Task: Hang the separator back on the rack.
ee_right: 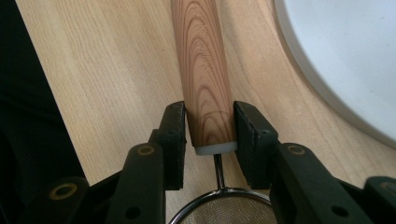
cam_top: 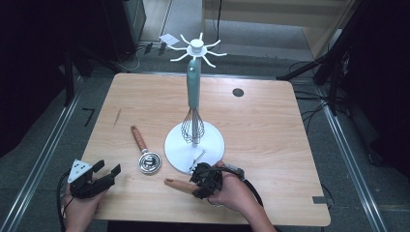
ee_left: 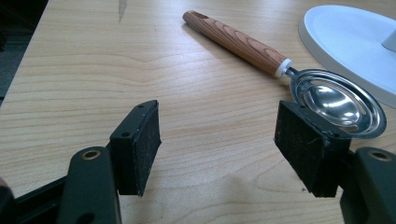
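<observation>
We take the white utensil stand (cam_top: 194, 145), with its round base and hooked crown, as our landmark on the pale wooden table (cam_top: 270, 125). A whisk with a pale teal handle (cam_top: 193, 96) already hangs from the crown, its wires just above the base, so by our reading one of three utensils is done.

Our right tongs (cam_top: 199, 178) sit at the near edge of the base. In the right gripper view the pads (ee_right: 175, 140) press both sides of a wood-grain handle (ee_right: 203, 70) just above its white collar, and the rim of a fine mesh strainer (ee_right: 224, 207) shows below it. So the strainer is gripped but lies low at the table, handle pointing away from the stand; lifting and hooking it is still to come.

Our left tongs (cam_top: 102, 175) hover well to the left of the stand, jaws wide with nothing between them. Just beyond them, between tongs and base, lies a steel slotted spoon with a wooden handle (ee_left: 327, 100), untouched; we judge it the last piece to hang.
</observation>
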